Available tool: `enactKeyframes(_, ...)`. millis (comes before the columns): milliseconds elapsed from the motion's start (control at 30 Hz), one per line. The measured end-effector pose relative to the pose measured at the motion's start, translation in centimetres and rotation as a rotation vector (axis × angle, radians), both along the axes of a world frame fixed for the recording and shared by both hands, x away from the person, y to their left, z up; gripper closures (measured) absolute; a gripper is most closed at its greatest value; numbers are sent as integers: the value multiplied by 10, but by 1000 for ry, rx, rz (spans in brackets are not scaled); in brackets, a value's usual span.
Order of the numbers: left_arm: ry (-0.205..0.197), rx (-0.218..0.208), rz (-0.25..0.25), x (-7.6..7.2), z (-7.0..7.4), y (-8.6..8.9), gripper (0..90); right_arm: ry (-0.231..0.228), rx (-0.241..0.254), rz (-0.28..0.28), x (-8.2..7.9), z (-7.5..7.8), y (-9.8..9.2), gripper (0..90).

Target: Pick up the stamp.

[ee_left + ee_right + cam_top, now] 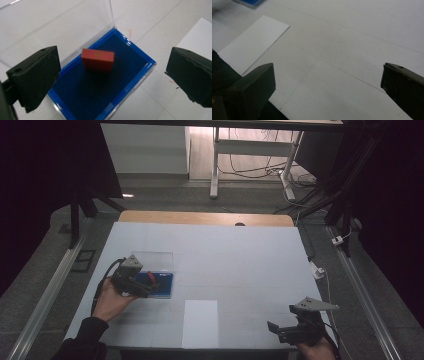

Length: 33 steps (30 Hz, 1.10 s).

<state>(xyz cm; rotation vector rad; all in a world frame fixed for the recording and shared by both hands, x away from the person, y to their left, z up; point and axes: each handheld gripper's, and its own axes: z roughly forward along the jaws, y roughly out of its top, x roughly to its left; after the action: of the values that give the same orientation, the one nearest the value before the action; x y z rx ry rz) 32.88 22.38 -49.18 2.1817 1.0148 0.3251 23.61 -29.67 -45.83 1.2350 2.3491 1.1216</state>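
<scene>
**What the frames leave out**

In the high view the left gripper (142, 284) covers the near-left part of the blue case (162, 284), and the red block (150, 279) in it shows as a small smear, its shape too small to tell. In the left gripper view the case (140, 75) runs off the bottom edge, and its clear lid (62, 22) off the top. The gold mark on the block (98, 60) is too blurred to read. The right gripper (280, 330) is cut by the bottom edge of the high view. In the right gripper view the white sheet (252, 42) is partly behind the left jaw, and the case (249, 2) is clipped at the top edge.
</scene>
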Motion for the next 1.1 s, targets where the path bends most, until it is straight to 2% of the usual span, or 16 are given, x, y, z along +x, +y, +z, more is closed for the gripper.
enactKeyframes(133, 9, 28, -27, 10, -4, -4, 9, -1, -5, 1, 0, 0, 0, 0)
enactKeyframes(233, 7, 62, -38, 14, -7, -5, 54, -2, -5, 2, 0, 0, 1, 0)
enactKeyframes(300, 0, 72, -30, 15, -7, -5, 114, 1, -12, 5, 0, 0, 1, 0)
enactKeyframes(333, -2, 72, -24, 15, -7, -4, 114, 1, -12, 5, 0, 0, 1, 0)
enactKeyframes(367, -5, 74, -19, 16, -7, -3, 192, 1, -13, 6, 0, 0, 1, 0)
enactKeyframes(400, -4, 69, -17, 16, -7, -2, 192, 1, -13, 6, 0, 0, 1, 0)
enactKeyframes(433, 4, 59, -22, 17, -7, 0, 280, -2, -15, 7, -1, 0, 2, 0)
enactKeyframes(467, 13, 48, -29, 18, -6, 1, 280, -2, -15, 7, -1, 0, 2, 0)
enactKeyframes(533, 22, 53, -25, 19, -7, 2, 374, -6, -18, 8, -1, 0, 2, 0)
enactKeyframes(567, 24, 55, -27, 19, -7, 2, 374, -6, -18, 8, -1, 0, 2, 0)
enactKeyframes(667, 30, 71, -32, 19, -7, 1, 459, -6, -18, 9, -1, 0, 2, 0)
enactKeyframes(733, 28, 89, -32, 19, -7, 0, 473, -7, -18, 10, -1, 0, 2, 0)
enactKeyframes(833, 28, 108, -33, 18, -7, -1, 578, -8, -24, 11, -1, 0, 2, 0)
enactKeyframes(1033, 22, 128, -24, 17, -5, -4, 583, -9, -21, 12, -1, 0, 2, 0)
enactKeyframes(1100, 16, 123, -17, 17, -4, -3, 584, -12, -24, 13, -2, 0, 2, 0)
